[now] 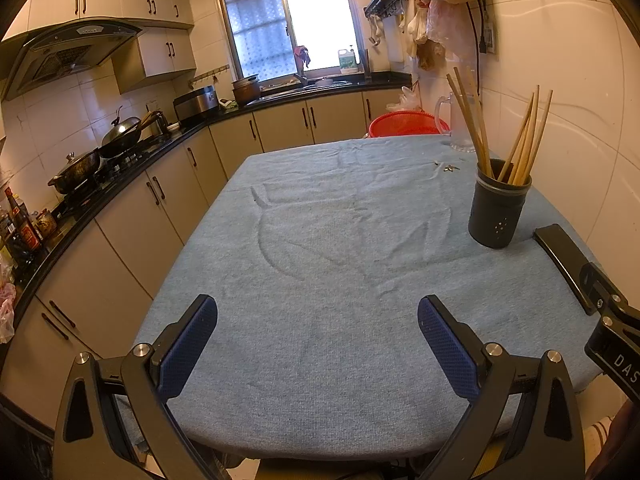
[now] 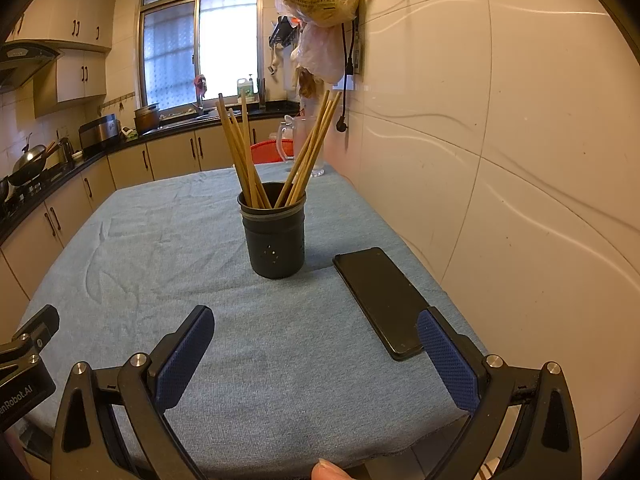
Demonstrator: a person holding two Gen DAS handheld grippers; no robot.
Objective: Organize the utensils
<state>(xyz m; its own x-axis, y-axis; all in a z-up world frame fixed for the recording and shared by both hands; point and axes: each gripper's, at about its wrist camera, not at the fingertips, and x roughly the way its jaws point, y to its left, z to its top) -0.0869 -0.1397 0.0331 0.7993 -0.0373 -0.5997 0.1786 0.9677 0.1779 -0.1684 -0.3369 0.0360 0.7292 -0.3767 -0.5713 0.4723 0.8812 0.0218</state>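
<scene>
A dark round holder [image 1: 498,210] [image 2: 274,234] stands upright on the blue-clothed table [image 1: 320,280] [image 2: 160,248], at its right side near the wall. Several wooden chopsticks [image 1: 520,148] [image 2: 248,156] lean out of it in two bunches. My left gripper [image 1: 318,314] hovers open over the near edge of the cloth, with nothing between its blue pads. My right gripper [image 2: 316,324] is open too, low over the near right part of the table, well short of the holder. The right gripper's body also shows at the right edge of the left wrist view.
A black phone [image 2: 384,300] [image 1: 568,264] lies flat just right of the holder, close to my right gripper's right finger. A clear glass jug [image 1: 456,120] [image 2: 298,140] stands at the table's far end, a red basket [image 1: 408,124] behind it. Tiled wall [image 2: 500,160] runs along the right; kitchen counter on the left.
</scene>
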